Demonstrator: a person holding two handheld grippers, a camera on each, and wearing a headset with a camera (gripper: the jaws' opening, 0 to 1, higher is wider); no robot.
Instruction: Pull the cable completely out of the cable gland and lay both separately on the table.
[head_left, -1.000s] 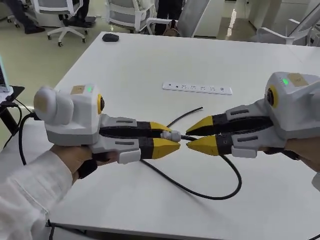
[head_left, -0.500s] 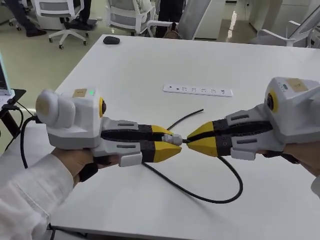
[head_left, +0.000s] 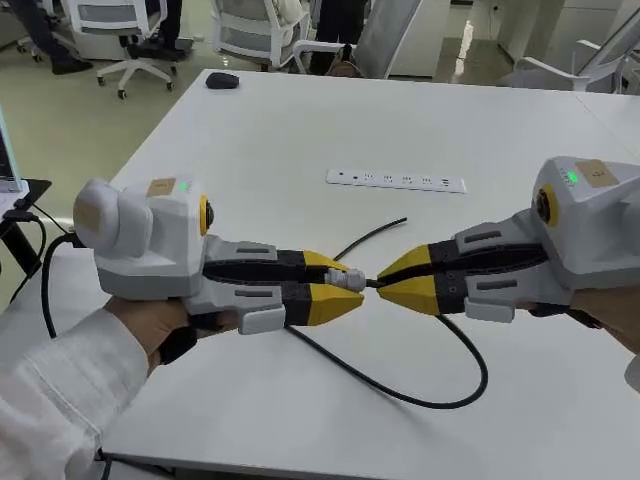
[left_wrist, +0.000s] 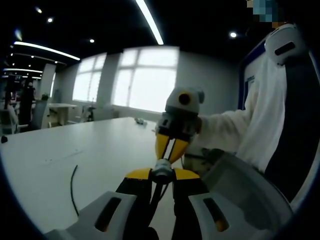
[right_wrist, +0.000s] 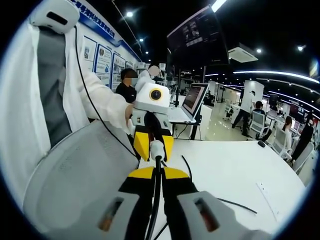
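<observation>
Left hand-held gripper (head_left: 351, 283) around half-hidden cable gland (head_left: 348, 277)

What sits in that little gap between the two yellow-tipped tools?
In the head view, a short stretch of black cable bridges the gap. It runs from the pale fitting gripped by the left tool into the closed right tool.
</observation>
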